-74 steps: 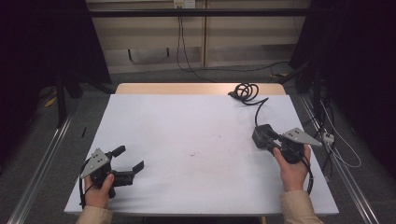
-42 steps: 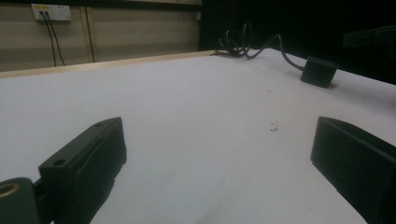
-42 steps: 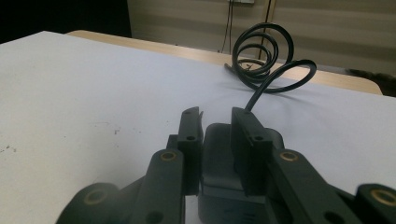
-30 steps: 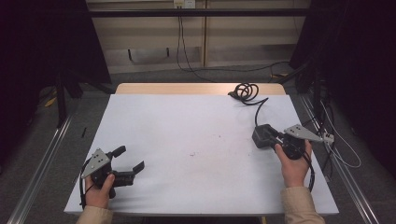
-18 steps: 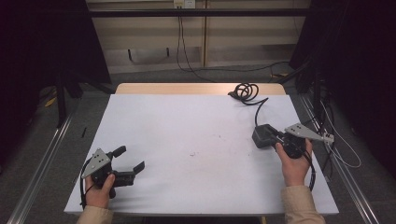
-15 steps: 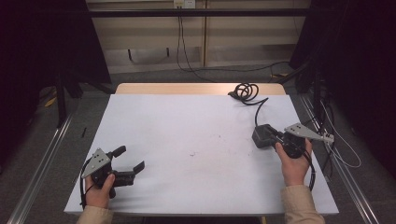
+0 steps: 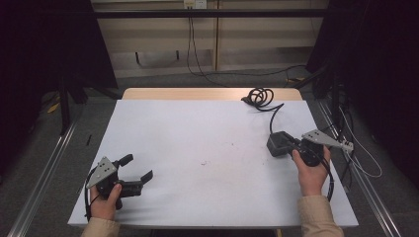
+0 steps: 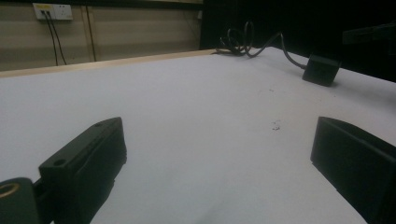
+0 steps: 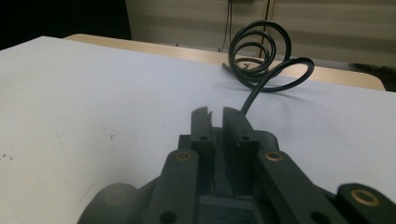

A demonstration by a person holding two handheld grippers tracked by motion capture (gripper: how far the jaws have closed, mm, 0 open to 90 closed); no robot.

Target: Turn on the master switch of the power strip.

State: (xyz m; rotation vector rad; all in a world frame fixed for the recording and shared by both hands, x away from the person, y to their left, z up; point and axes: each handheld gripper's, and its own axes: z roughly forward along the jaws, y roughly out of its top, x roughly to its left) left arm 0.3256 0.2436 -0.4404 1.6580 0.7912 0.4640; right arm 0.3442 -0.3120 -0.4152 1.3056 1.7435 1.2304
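Nothing has visibly moved since the earlier frames. The right gripper (image 7: 276, 144) stays narrowed onto the small black box-shaped power adapter (image 7: 278, 143), near the white table's (image 7: 207, 143) right edge; its coiled black cable (image 7: 260, 96) lies at the far edge. The adapter's grasped face is hidden. The left gripper (image 7: 137, 167) rests wide apart, empty.

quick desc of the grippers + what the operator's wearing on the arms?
Both the left gripper and right gripper are black, two-jawed, each topped by a grey three-cornered plate with small holes. Brass-coloured pivot rings show. A black cable trails from each. Sleeves are tan.
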